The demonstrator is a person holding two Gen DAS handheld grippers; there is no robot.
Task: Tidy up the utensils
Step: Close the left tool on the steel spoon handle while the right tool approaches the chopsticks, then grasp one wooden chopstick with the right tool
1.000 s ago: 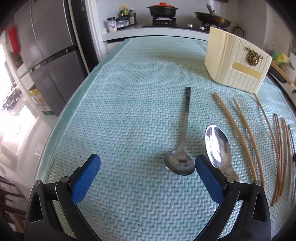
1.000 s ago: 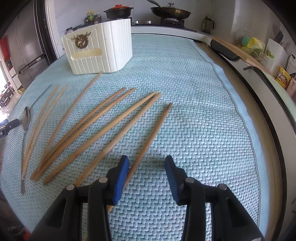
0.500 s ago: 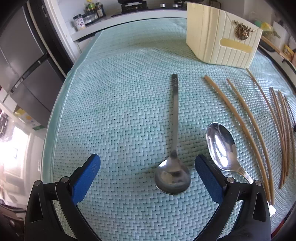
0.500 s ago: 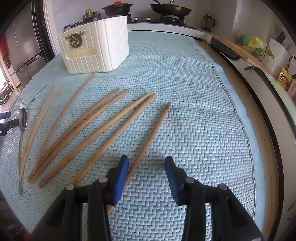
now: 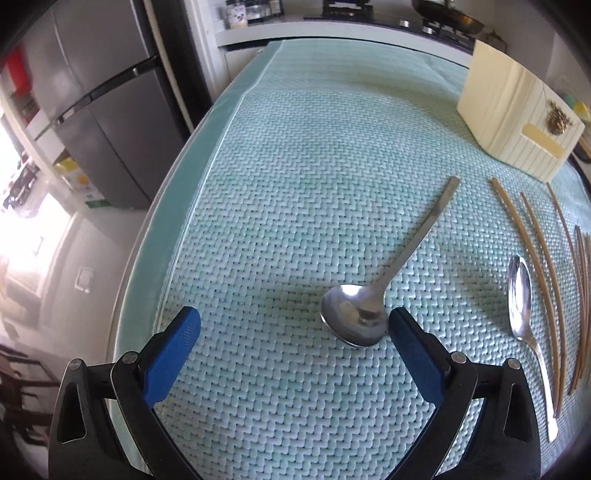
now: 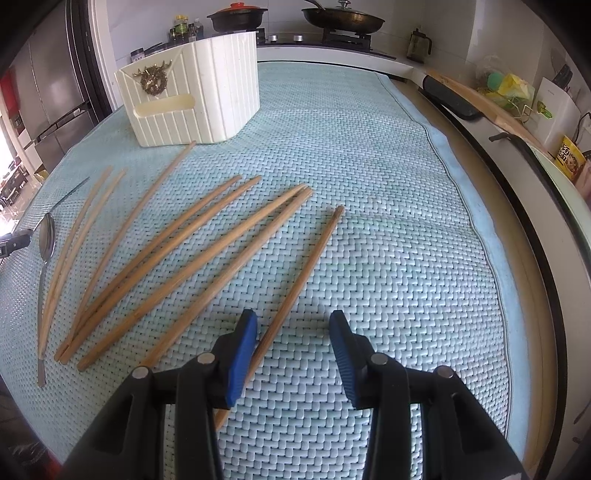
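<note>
A steel ladle-like spoon [image 5: 354, 321] lies on the woven mat, its bowl just left of my left gripper's right finger. My left gripper [image 5: 293, 326] is wide open and empty above the mat. A second spoon [image 5: 521, 295] lies to the right, beside several wooden chopsticks [image 5: 532, 254]. The cream utensil holder [image 5: 517, 122] stands at the far right. In the right wrist view my right gripper [image 6: 293, 330] is open and empty, with one chopstick [image 6: 306, 273] running between its fingers. More chopsticks [image 6: 177, 254] fan out to the left, and the holder [image 6: 192, 92] stands behind them.
The pale teal mat [image 5: 295, 184] covers the table; its left edge drops off toward a grey fridge [image 5: 92, 103]. A counter with a stove and pans [image 6: 343, 16] lies behind. A cutting board and packets [image 6: 509, 96] sit along the right counter.
My left gripper has swung left, so the ladle spoon now sits by its right finger and looks slanted. My right gripper has hardly moved and stays open over the same chopstick.
</note>
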